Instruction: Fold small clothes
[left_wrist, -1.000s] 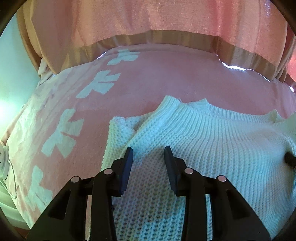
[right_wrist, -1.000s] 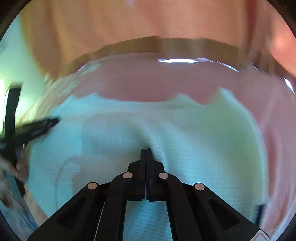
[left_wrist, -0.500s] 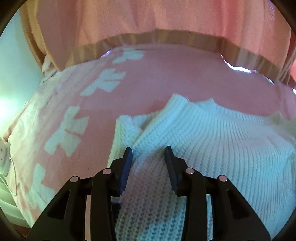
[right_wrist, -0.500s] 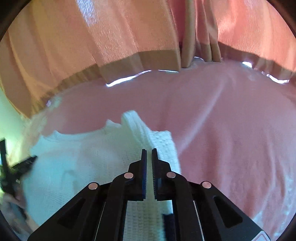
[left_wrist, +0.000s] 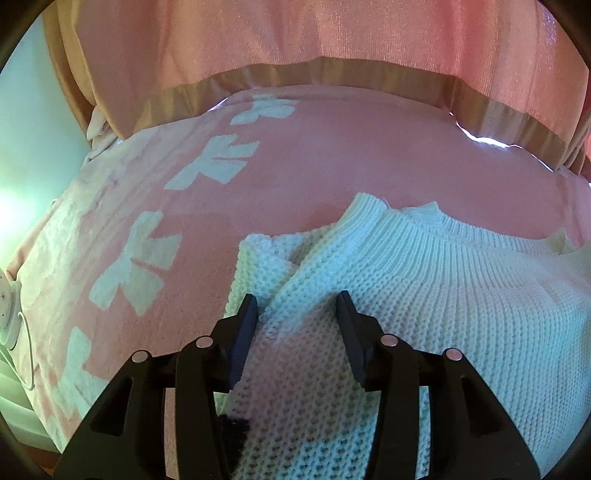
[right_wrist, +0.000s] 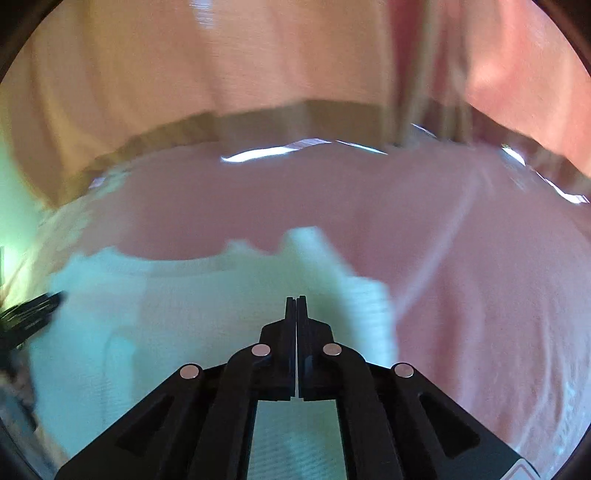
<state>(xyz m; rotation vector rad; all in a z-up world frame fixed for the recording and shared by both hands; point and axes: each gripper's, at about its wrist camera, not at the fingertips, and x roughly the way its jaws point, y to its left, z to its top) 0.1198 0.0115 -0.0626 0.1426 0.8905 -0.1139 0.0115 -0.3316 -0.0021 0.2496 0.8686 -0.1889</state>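
the white knit sweater (left_wrist: 424, 295) lies flat on the pink blanket (left_wrist: 332, 155), on the near part of it, well short of the curtain. its ribbed band (left_wrist: 443, 236) runs along the far edge of the garment, facing the curtain, and that edge stretches sideways across the left wrist view, so the long axis of what shows goes left to right. at the sweater's left end a folded layer (left_wrist: 258, 273) sticks out from under the top layer, with a diagonal edge running from the band's left tip down toward the near side. in the right wrist view the sweater (right_wrist: 184, 325) is blurred; its right edge (right_wrist: 369, 306) lies just right of the fingertips, with bare blanket (right_wrist: 480, 295) beyond it.

the left gripper (left_wrist: 297, 306) is over the sweater's left part with its fingers spread wide, nothing between them; whether the tips touch the knit cannot be told. the right gripper (right_wrist: 296, 301) has its fingers pressed together, with no cloth visible between them, over the sweater's right part. the left gripper (right_wrist: 29, 314) shows as a dark blur at the sweater's left end.

left of the sweater, a row of white bow shapes (left_wrist: 136, 266) runs along the blanket toward the curtain. beyond the sweater, the pink curtain (left_wrist: 295, 37) with a tan hem (left_wrist: 332, 75) hangs along the blanket's far side. a white cable (left_wrist: 26, 332) lies at the blanket's left edge.
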